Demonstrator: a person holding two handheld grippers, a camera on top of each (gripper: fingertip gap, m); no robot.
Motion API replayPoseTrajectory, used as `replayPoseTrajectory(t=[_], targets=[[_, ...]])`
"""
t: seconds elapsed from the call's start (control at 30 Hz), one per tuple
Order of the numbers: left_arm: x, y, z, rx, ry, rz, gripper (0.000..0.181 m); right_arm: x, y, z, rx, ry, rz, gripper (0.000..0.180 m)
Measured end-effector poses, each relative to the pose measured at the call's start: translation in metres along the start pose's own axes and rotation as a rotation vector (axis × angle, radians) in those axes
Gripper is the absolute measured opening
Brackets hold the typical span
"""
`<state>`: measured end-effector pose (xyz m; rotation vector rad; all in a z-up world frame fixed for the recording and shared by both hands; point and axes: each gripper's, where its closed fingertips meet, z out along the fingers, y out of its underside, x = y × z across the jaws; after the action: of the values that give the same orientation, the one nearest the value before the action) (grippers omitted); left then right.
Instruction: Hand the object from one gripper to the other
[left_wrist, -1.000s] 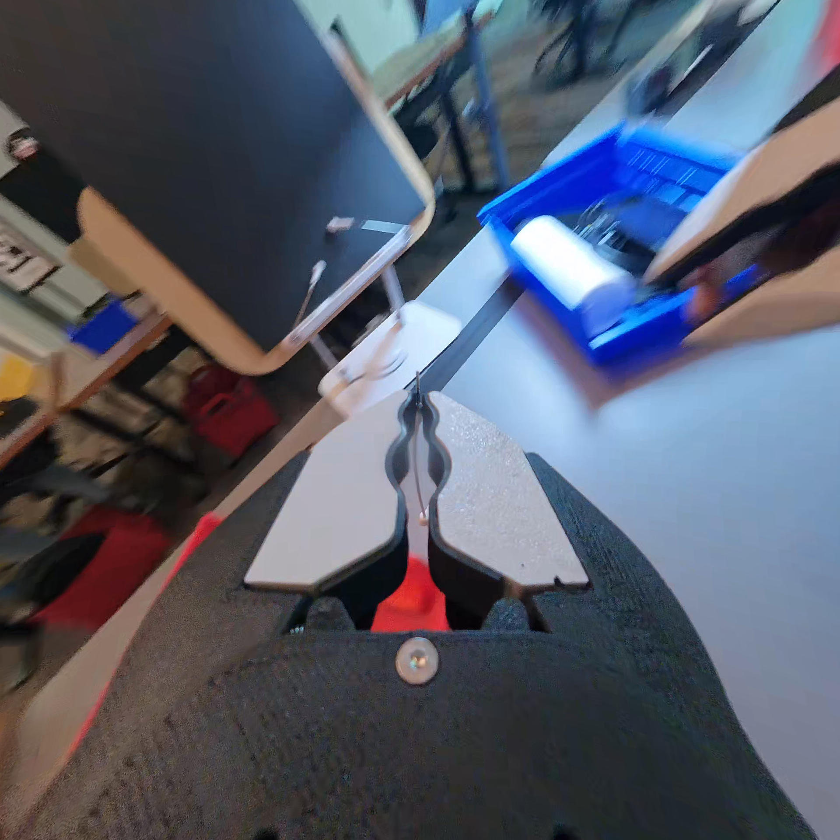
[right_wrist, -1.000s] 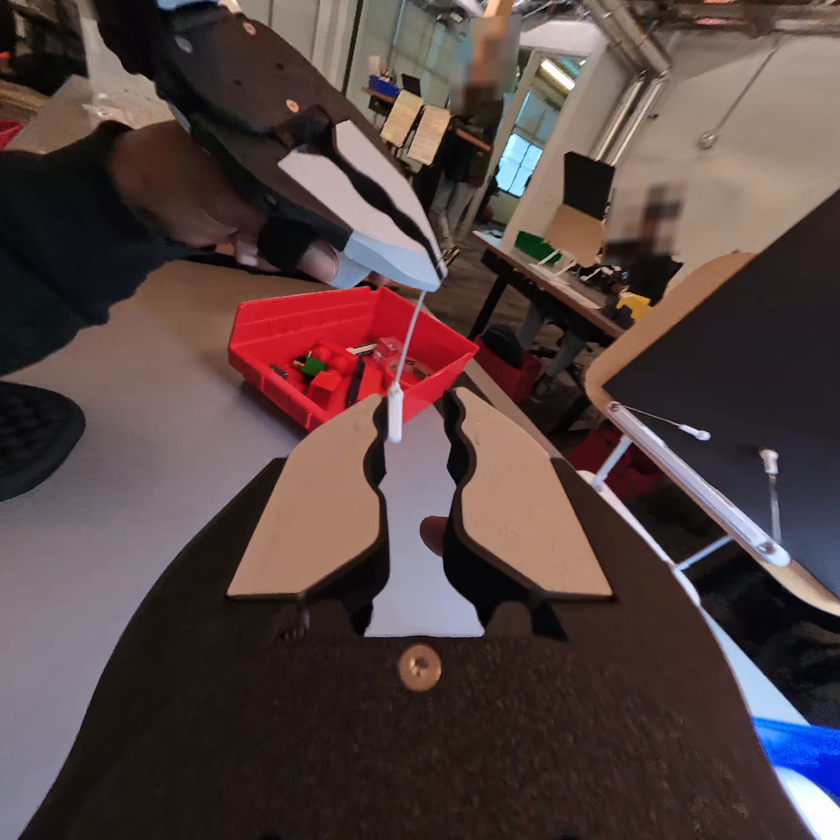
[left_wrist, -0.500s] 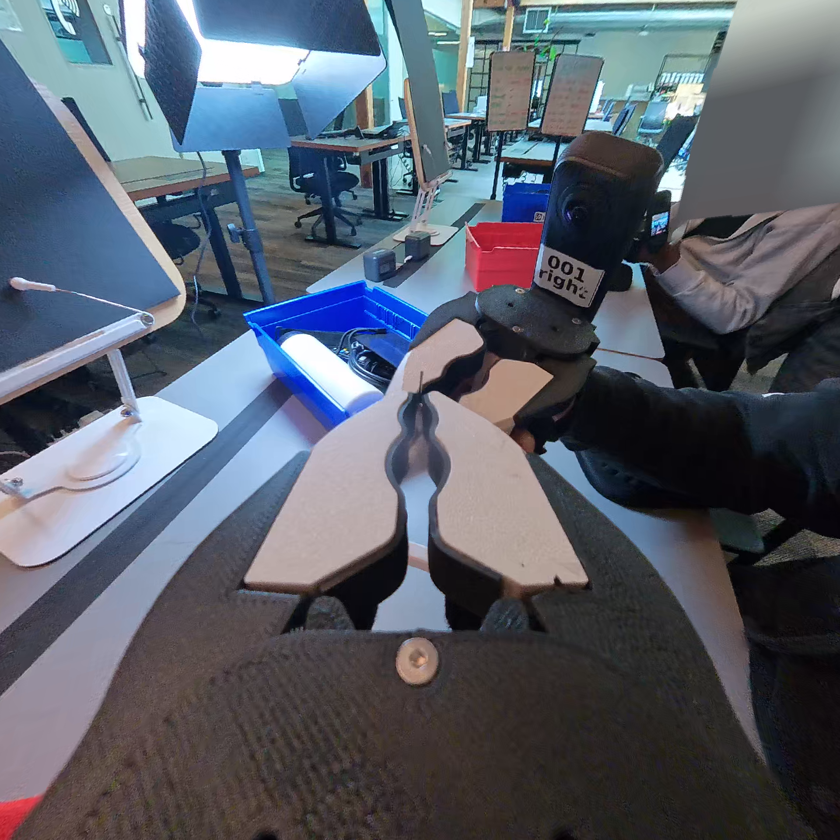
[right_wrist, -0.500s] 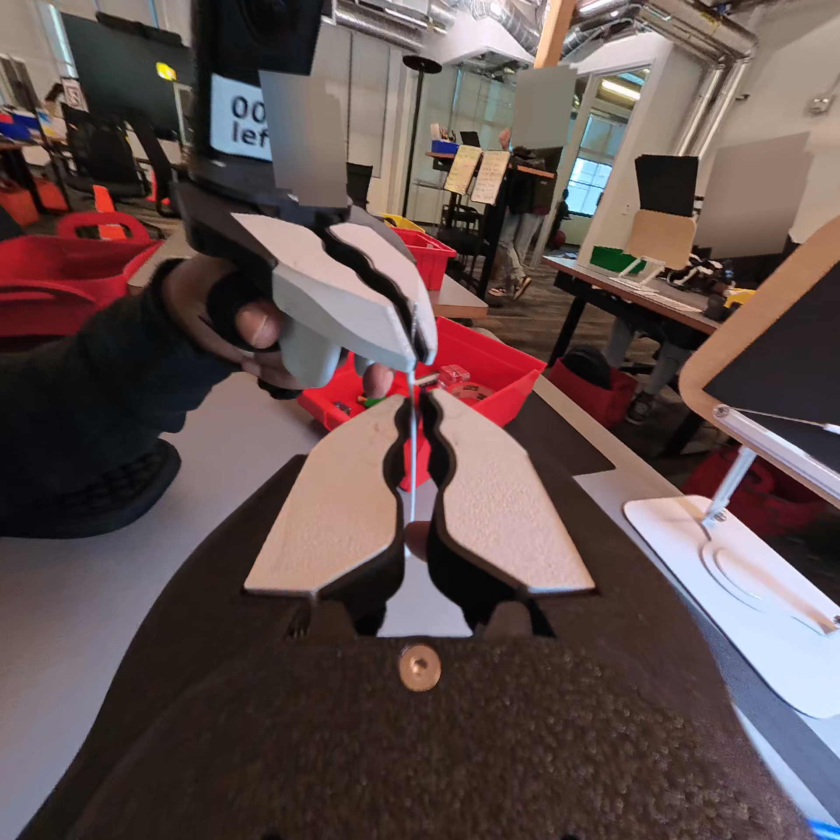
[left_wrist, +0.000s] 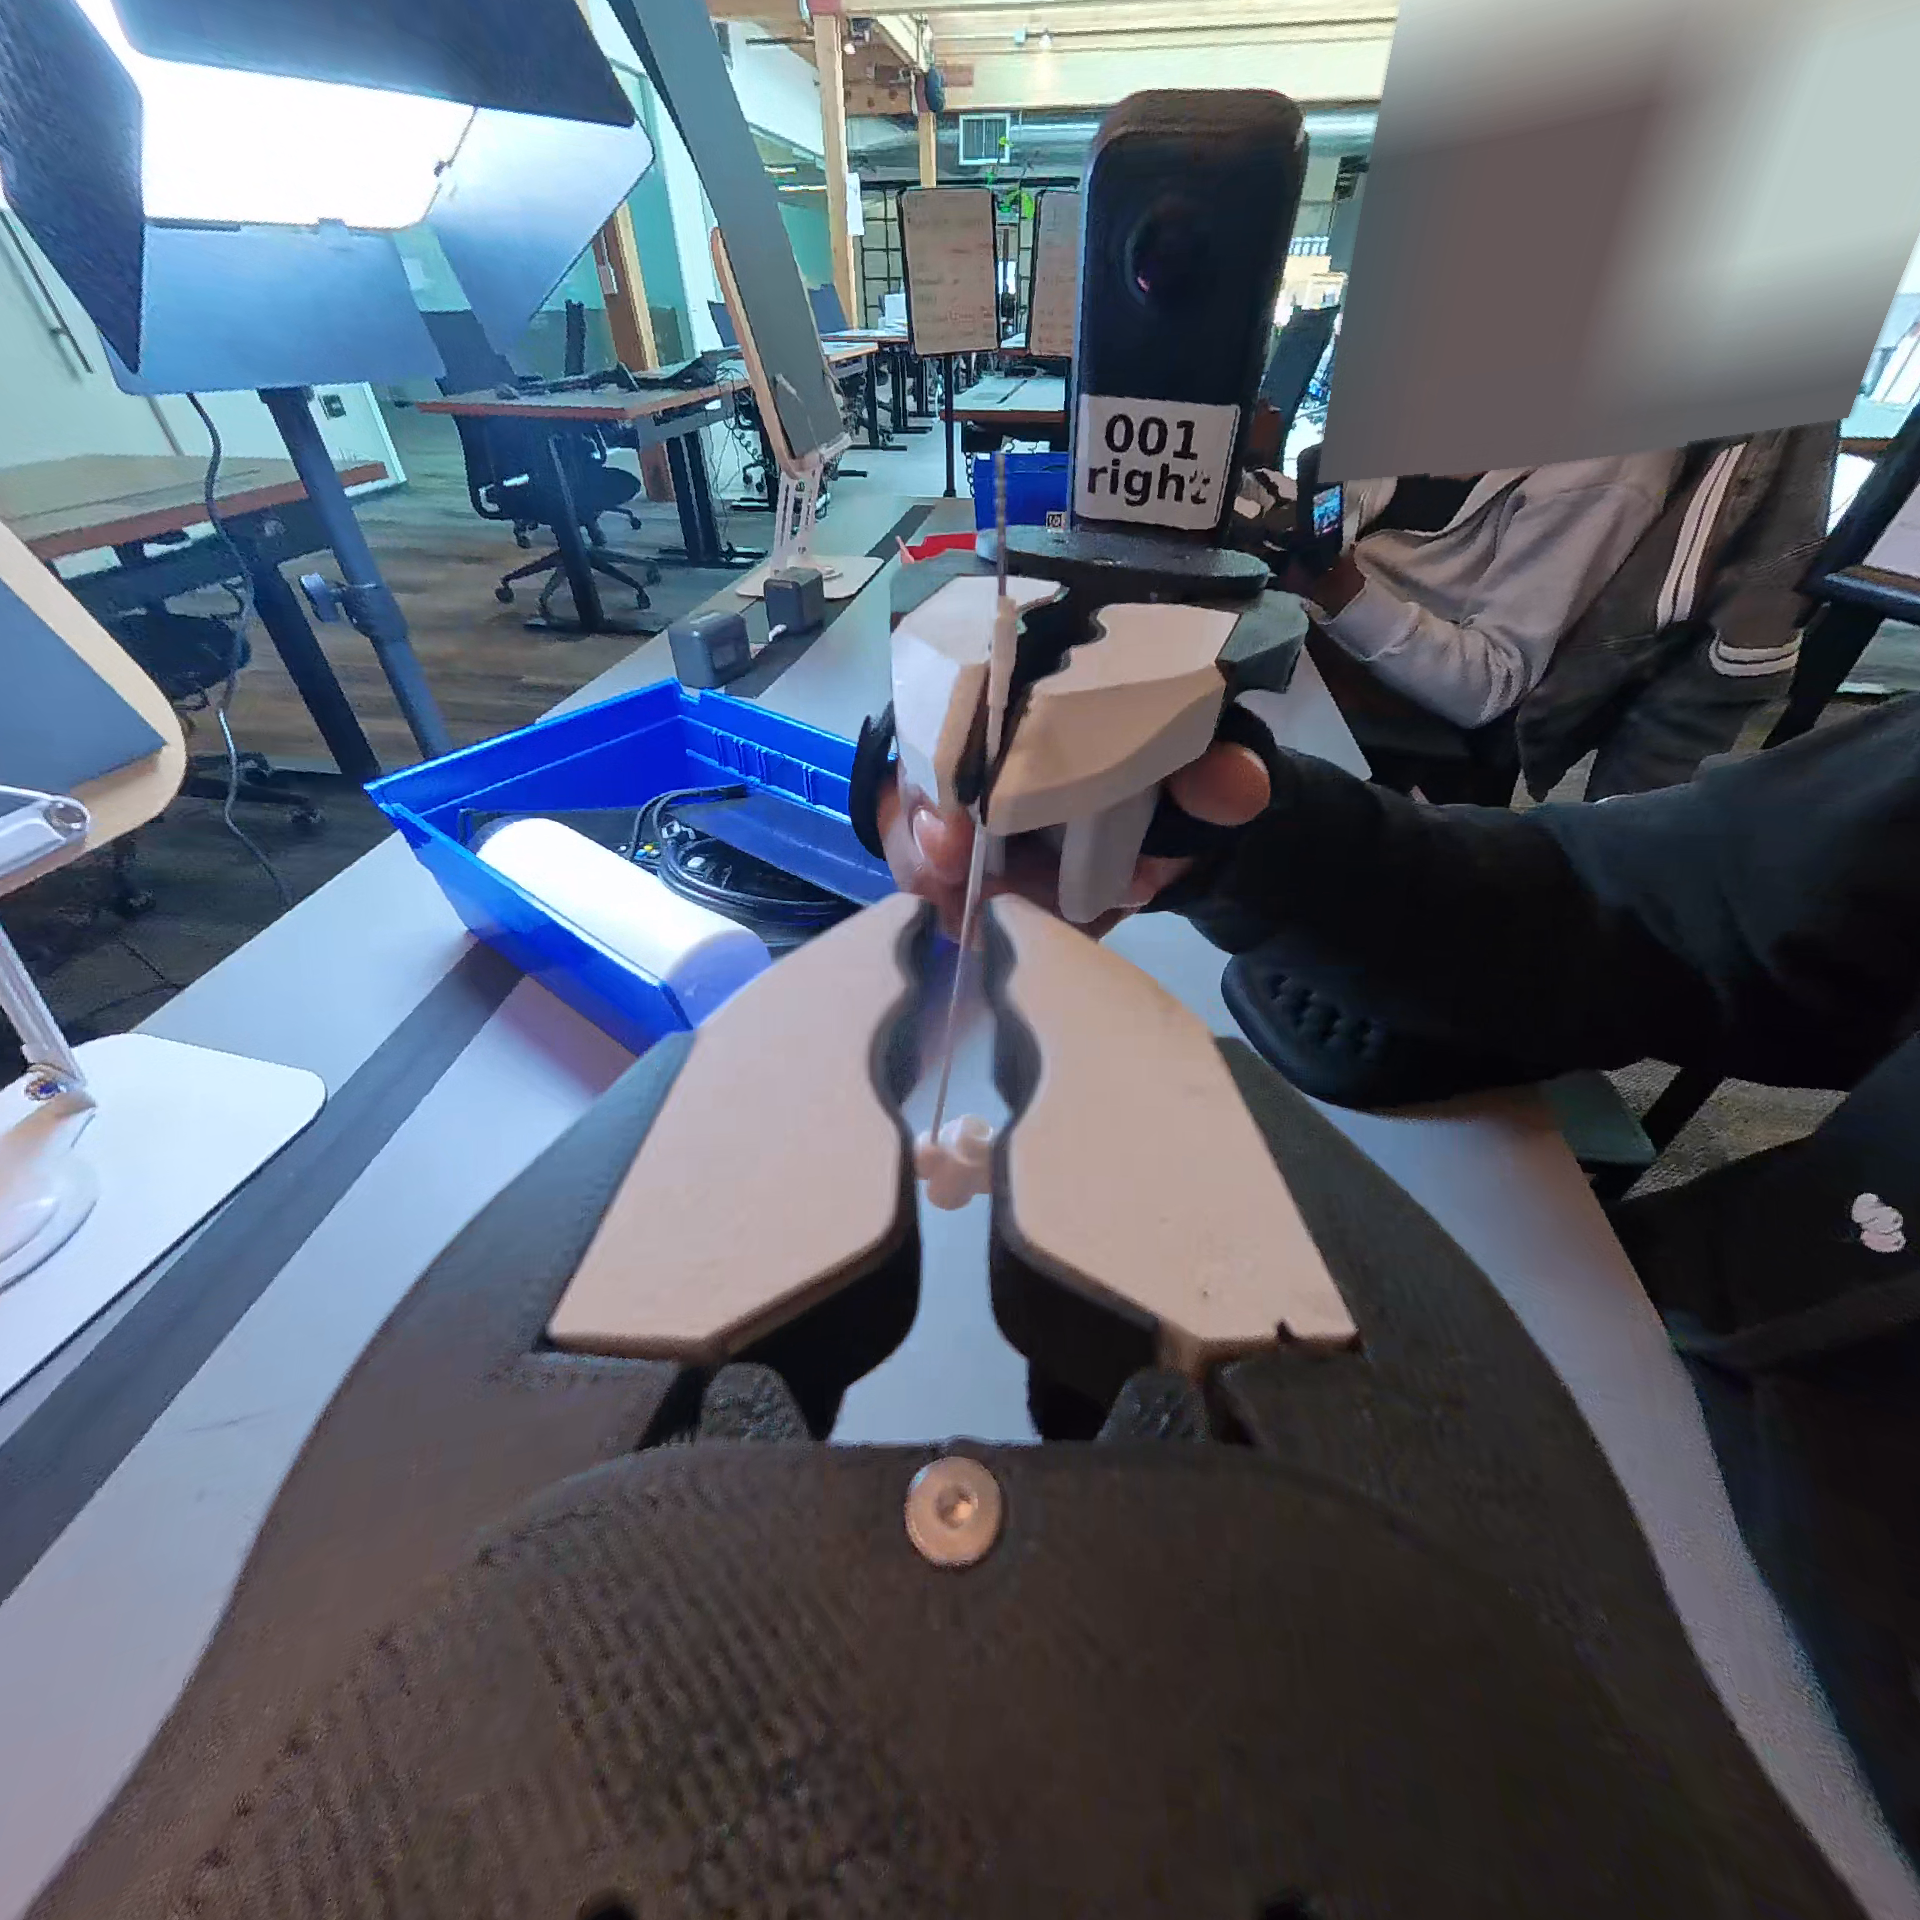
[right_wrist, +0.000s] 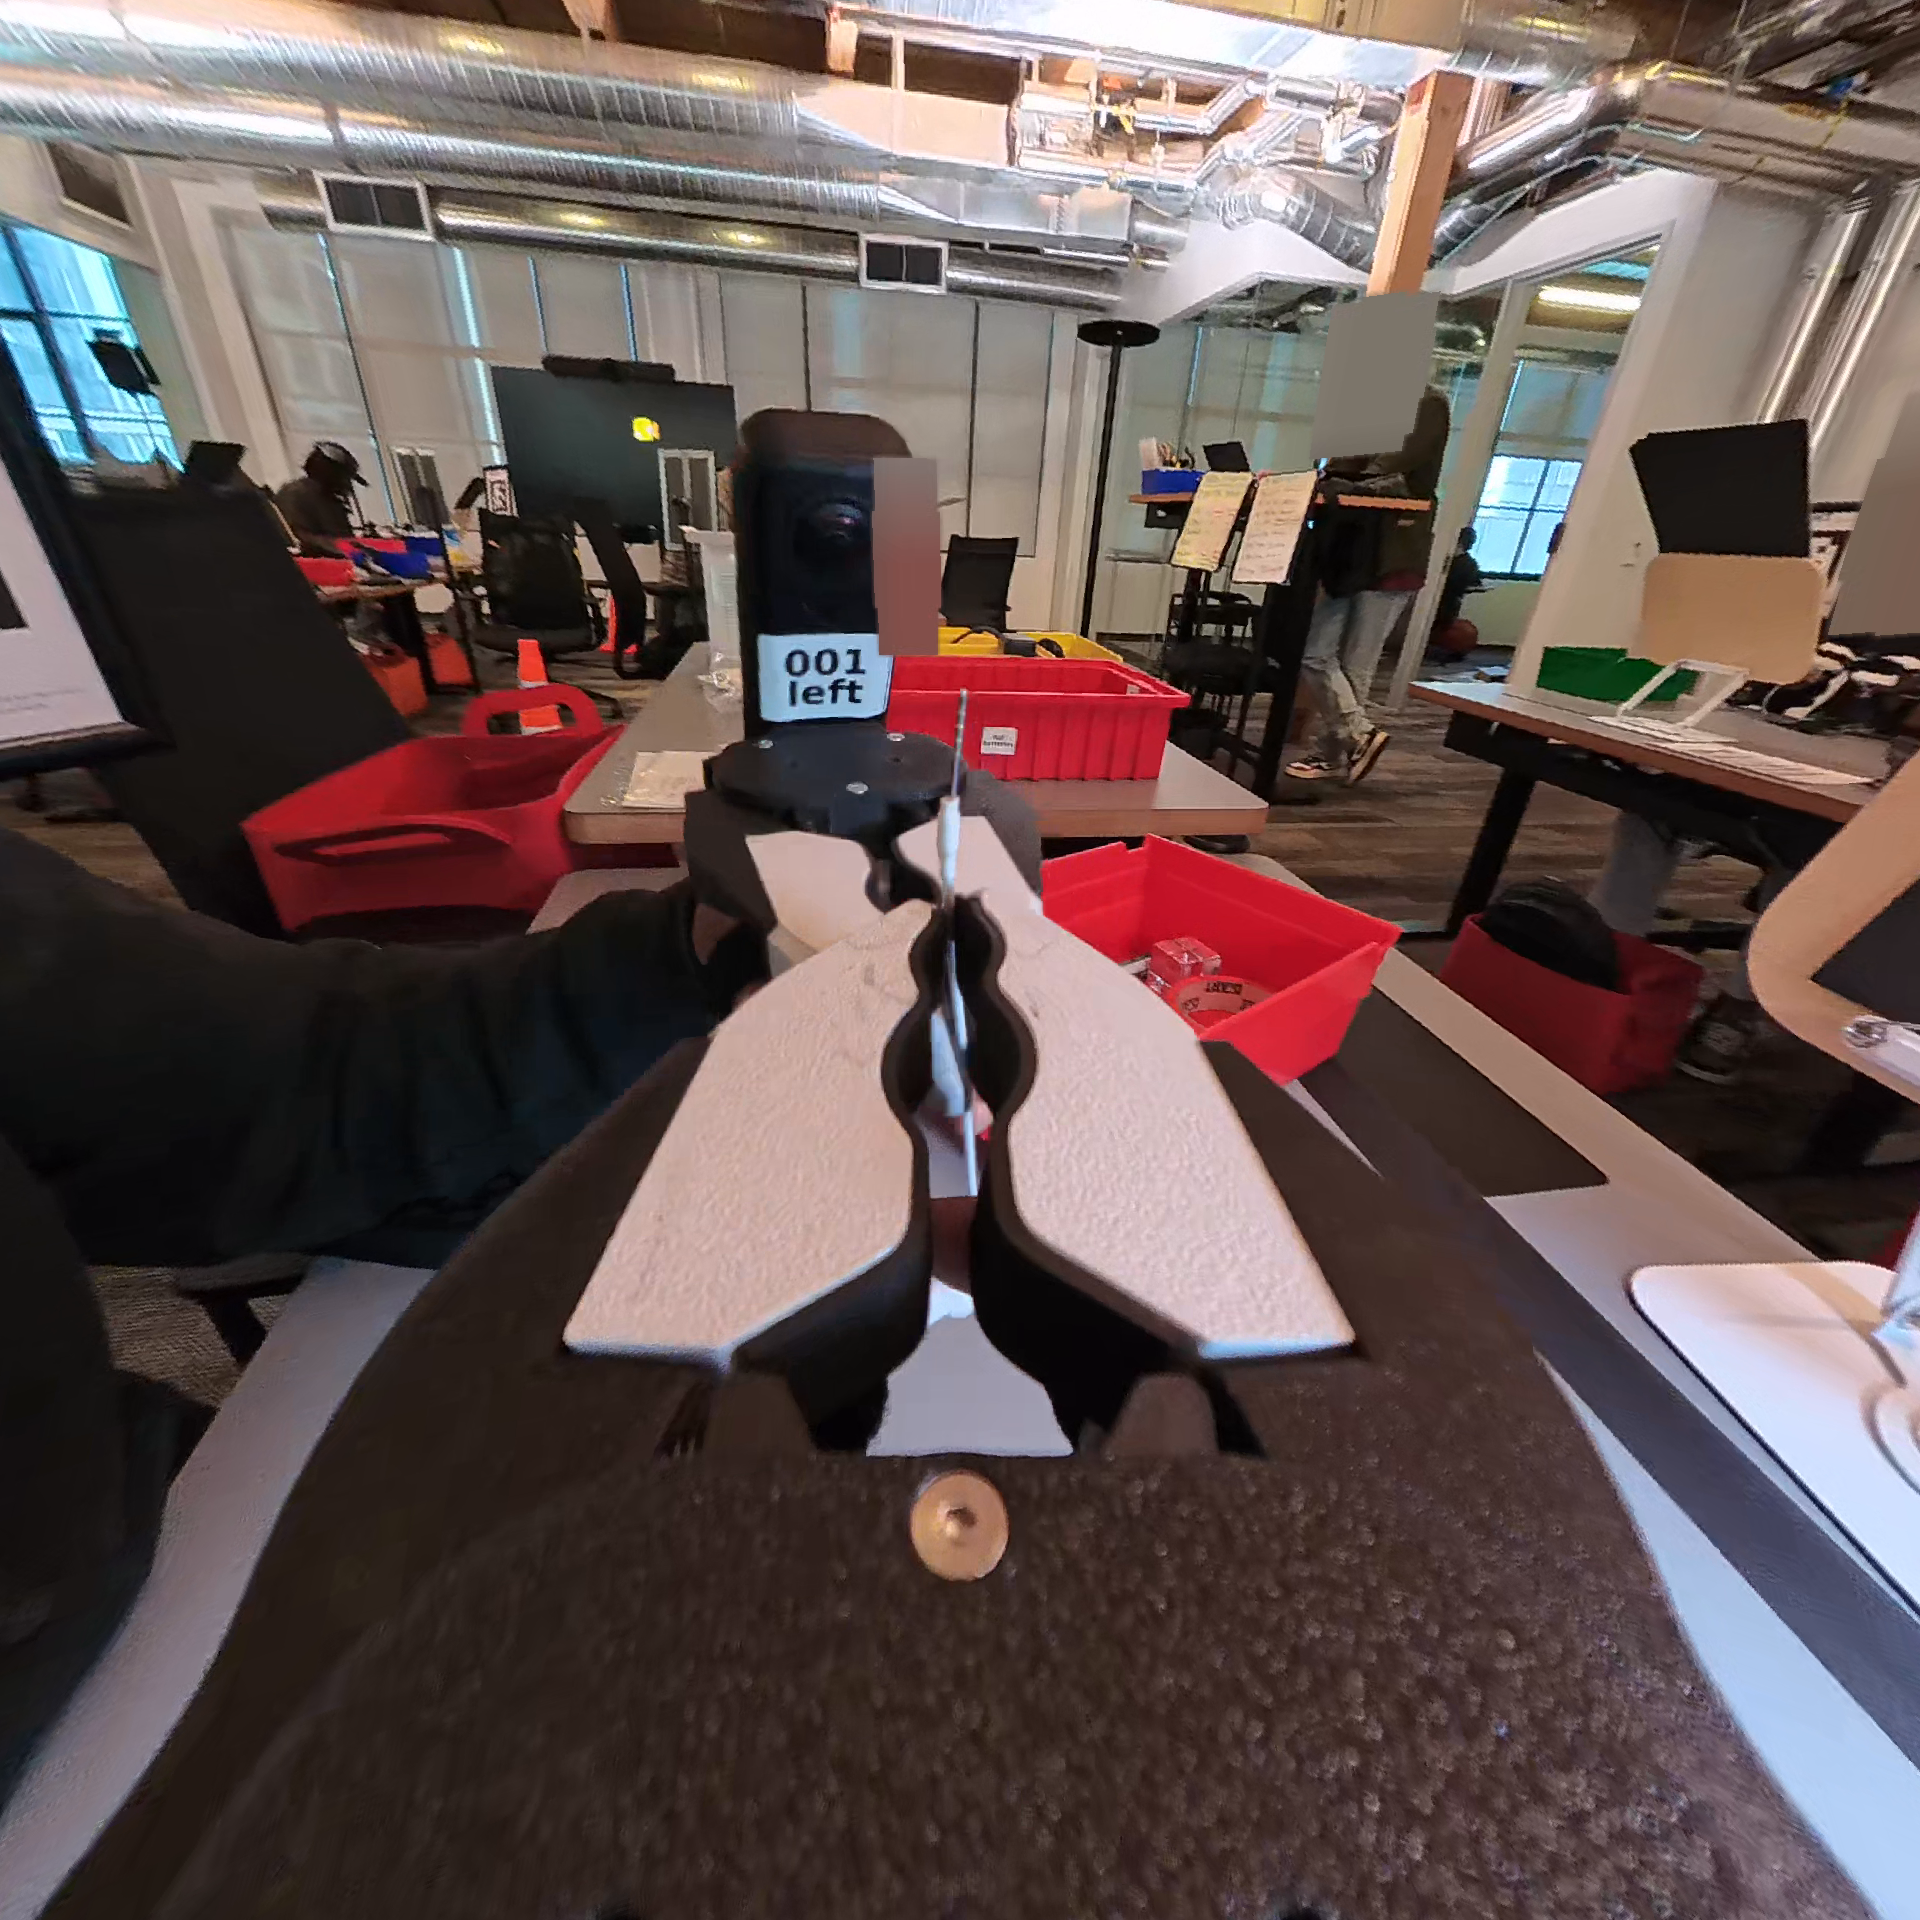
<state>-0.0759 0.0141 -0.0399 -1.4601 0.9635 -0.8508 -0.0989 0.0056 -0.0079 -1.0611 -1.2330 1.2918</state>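
A thin white stick with a small knob at one end runs upright between the two grippers, which face each other above the grey table. My right gripper is shut on the stick near its middle. In the left wrist view the right gripper shows straight ahead, held by a gloved hand. My left gripper has its jaws a little apart. The knob end hangs in the gap without being pinched. The left gripper shows just beyond my right fingertips.
A blue bin with a white roll and cables stands on the table to the left. A red bin of small parts stands on the other side. A white stand base sits at the table edge. A black-sleeved arm reaches in. Both grippers' tips are close together, under 4 cm apart.
Both grippers swung to face each other. The right gripper closed on the stick, and the left gripper, shut on it before, has opened its jaws.
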Motion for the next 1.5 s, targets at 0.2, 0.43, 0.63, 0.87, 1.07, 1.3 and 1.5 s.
replayPoseTrajectory(t=[0.2,0.43,0.63,0.87,1.07,1.3,1.5], targets=[[-0.003,-0.012,-0.006,0.05,-0.042,-0.006,0.001,0.011,-0.006,-0.006,0.052,0.044,0.01,0.022],[-0.011,-0.019,-0.012,0.092,-0.074,-0.039,0.001,0.01,0.035,0.006,-0.1,-0.018,0.035,0.023],[-0.011,-0.022,-0.014,0.124,-0.063,-0.058,0.001,0.006,0.039,0.01,-0.12,-0.004,-0.003,0.002],[-0.002,0.002,-0.011,0.066,0.092,-0.083,0.033,0.006,0.017,-0.002,-0.033,-0.026,0.037,0.001],[0.016,0.011,-0.004,0.056,0.219,-0.075,0.017,-0.007,0.01,-0.003,0.007,-0.109,0.065,0.002],[-0.002,-0.005,-0.01,0.11,0.098,-0.106,0.013,0.013,0.004,-0.013,0.025,-0.014,0.058,0.016],[-0.029,-0.019,-0.025,0.229,-0.016,-0.185,0.012,0.018,0.02,-0.01,-0.04,0.001,0.07,0.027]])
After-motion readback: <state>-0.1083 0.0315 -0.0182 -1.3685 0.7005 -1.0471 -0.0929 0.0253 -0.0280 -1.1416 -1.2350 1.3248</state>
